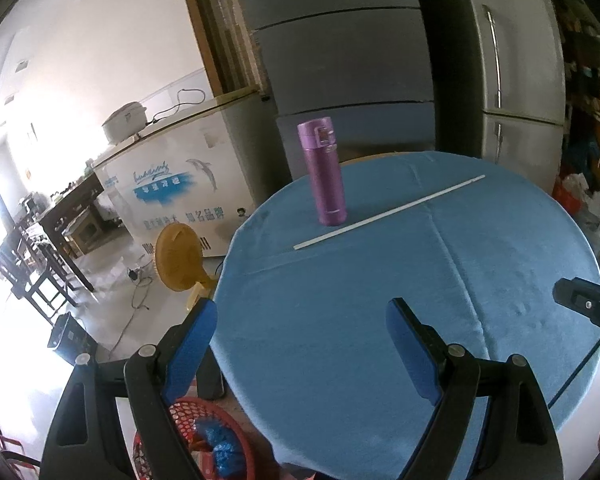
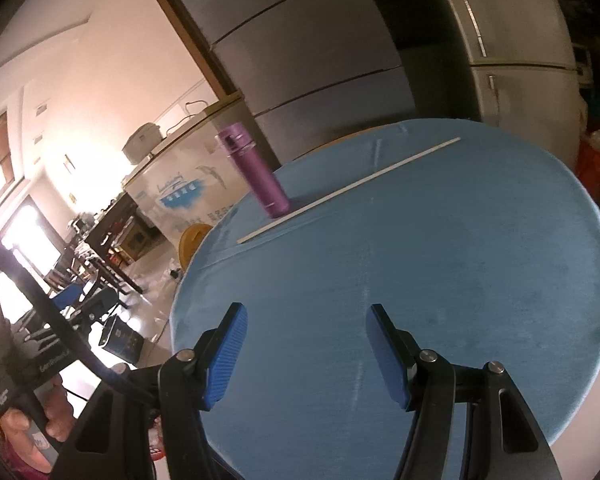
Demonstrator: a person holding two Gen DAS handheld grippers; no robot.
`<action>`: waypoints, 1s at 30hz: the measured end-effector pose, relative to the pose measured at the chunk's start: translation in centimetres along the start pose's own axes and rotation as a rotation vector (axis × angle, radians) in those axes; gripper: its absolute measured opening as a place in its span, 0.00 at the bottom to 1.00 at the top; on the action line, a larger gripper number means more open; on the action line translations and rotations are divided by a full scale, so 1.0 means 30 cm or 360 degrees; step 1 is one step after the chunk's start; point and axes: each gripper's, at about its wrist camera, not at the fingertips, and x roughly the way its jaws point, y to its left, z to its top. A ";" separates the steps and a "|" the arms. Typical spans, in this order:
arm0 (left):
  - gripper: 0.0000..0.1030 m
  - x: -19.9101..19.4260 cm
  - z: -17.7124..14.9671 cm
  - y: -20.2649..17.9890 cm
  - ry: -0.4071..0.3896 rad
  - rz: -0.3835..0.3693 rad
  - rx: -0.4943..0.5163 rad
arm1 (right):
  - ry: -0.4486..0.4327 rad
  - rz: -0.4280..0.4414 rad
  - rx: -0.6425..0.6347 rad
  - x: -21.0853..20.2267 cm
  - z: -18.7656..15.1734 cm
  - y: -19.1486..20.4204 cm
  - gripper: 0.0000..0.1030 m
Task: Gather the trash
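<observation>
Round table with a flask and a strip on it

A purple metal flask [image 1: 325, 172] stands upright on the round blue-clothed table [image 1: 380, 300], just behind a long white strip [image 1: 388, 213]; a red plastic basket [image 1: 188, 420] sits below the table's near-left edge.

The black left gripper with blue ribbed pads [image 1: 300, 344] and the matching black right gripper [image 2: 306, 350] both pointed downward with jaws apart and empty, a hand [image 2: 40, 420] at near left gripping a handle.

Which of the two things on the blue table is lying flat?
The thin white stick lies flat across the blue table; the purple bottle beside it stands upright.
</observation>
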 end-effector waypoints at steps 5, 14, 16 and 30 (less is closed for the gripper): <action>0.84 0.000 -0.055 0.116 0.0020 0.0052 -0.0097 | 0.0033 0.0075 -0.0086 0.038 -0.010 0.123 0.64; 0.84 0.010 -0.175 0.400 0.0106 0.0252 -0.0355 | 0.0169 0.0300 -0.0330 0.159 -0.076 0.446 0.64; 0.84 0.008 -0.200 0.452 0.0117 0.0327 -0.0389 | 0.0209 0.0346 -0.0387 0.190 -0.104 0.517 0.64; 0.84 0.007 -0.391 0.699 0.0240 0.0589 -0.0548 | 0.0389 0.0490 -0.0749 0.299 -0.297 0.846 0.64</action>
